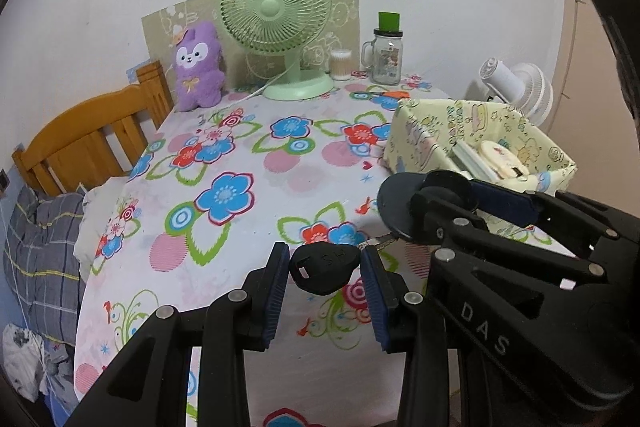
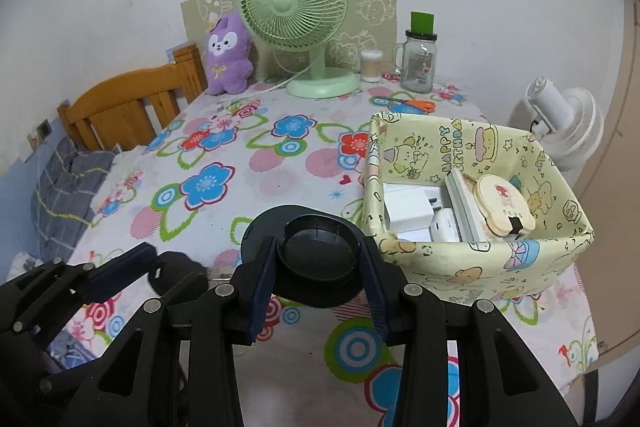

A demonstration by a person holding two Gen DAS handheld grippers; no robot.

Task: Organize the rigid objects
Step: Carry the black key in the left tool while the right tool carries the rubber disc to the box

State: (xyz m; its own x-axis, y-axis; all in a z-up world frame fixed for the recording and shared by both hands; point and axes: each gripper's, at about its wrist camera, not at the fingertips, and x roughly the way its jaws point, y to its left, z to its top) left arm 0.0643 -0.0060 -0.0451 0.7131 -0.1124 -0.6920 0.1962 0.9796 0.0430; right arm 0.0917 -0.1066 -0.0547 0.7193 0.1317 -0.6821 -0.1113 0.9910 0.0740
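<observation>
We see the fan (image 2: 294, 7) at the table's (image 2: 248, 187) back, the plush (image 2: 228, 55) on its left, the jar (image 2: 418, 61) on its right, and the box (image 2: 472, 255) nearer, right.

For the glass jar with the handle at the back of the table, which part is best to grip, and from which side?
Probably the glass jar's body, below its black lid, approached from the front. It stands upright; the handle sticks out to its left toward the cotton swab tub, so pads on the body's front-side walls avoid both. Both grippers are occupied now.

The storage box (image 2: 460, 151) reads "HAPPY BIRTHDAY"; the right gripper (image 1: 434, 203) bears "DAS".
</observation>
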